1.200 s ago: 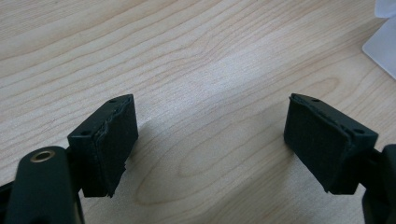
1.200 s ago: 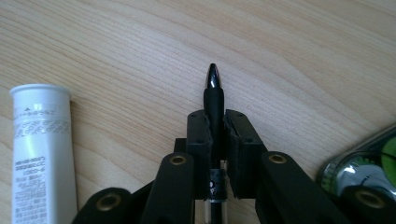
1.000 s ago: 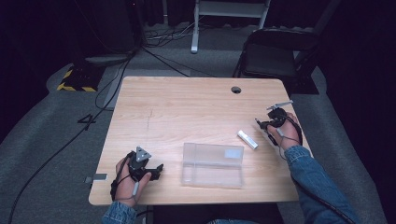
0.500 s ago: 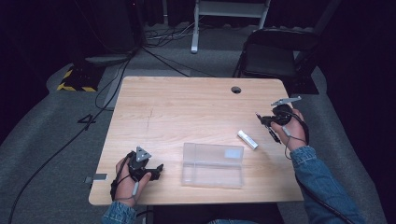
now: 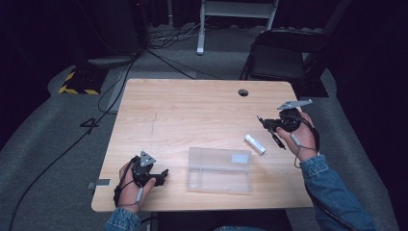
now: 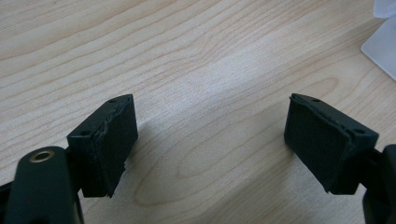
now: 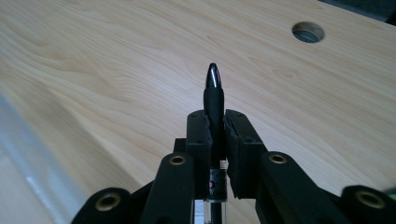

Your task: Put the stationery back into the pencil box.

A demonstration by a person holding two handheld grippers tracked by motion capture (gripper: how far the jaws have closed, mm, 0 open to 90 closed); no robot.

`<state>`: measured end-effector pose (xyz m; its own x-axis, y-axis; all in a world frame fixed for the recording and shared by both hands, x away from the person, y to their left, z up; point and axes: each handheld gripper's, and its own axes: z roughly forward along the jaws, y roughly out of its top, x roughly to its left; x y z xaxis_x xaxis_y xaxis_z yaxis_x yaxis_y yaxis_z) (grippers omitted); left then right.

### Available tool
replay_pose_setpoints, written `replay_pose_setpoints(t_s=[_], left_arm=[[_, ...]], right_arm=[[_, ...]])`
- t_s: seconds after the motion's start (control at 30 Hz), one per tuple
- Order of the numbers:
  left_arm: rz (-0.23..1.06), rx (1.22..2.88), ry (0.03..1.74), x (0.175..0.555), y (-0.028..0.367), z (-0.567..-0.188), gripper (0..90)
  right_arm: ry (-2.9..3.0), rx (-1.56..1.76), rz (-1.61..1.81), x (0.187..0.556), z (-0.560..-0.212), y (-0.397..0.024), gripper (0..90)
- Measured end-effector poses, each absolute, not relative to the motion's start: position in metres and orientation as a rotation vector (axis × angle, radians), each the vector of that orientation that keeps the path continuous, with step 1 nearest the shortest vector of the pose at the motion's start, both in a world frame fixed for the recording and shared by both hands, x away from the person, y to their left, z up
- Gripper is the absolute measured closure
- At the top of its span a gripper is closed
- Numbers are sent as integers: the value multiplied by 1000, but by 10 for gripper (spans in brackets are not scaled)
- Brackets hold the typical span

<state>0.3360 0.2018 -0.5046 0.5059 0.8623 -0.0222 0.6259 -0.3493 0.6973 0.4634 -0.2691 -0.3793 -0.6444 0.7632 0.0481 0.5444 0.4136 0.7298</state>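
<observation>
Your right gripper (image 7: 215, 140) was clenched on a black pen (image 7: 214, 100), which stood between the two jaws with its rounded tip pointing away from you, above the wooden table (image 7: 116, 60). In the high view, this right gripper (image 5: 275, 126) was raised over the right part of the table, and the pen (image 5: 270, 131) stuck out of it on both sides, slanted. Compared with one second earlier, your right hand (image 5: 300, 137) had gone higher and a little further from you, and the pen had come with it.

Just beside the pen, toward you, a small white cap (image 5: 254, 144) lay flat on the wood, in the same place as before. Near it, at the front middle of the table, the clear plastic box (image 5: 219, 170) also had not moved; its edge showed at the lower left of the right gripper view (image 7: 28, 154).

Your left gripper (image 6: 210, 140) was released, its jaws wide apart with only bare wood between them. It rested at the front left of the table (image 5: 159, 175), well apart from the pen, and it had kept its place.
</observation>
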Motion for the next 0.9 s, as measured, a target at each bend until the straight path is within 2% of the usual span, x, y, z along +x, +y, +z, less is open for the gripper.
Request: replay_pose_setpoints(t_s=[0.5,0.9], left_arm=[[453,2104,1190,335,203,-505,171],[448,2105,1193,334,203,-505,172]], right_arm=[[2462,945,1197,429,-370,-235,808],[2481,801,1397,395,-379,-215,808]])
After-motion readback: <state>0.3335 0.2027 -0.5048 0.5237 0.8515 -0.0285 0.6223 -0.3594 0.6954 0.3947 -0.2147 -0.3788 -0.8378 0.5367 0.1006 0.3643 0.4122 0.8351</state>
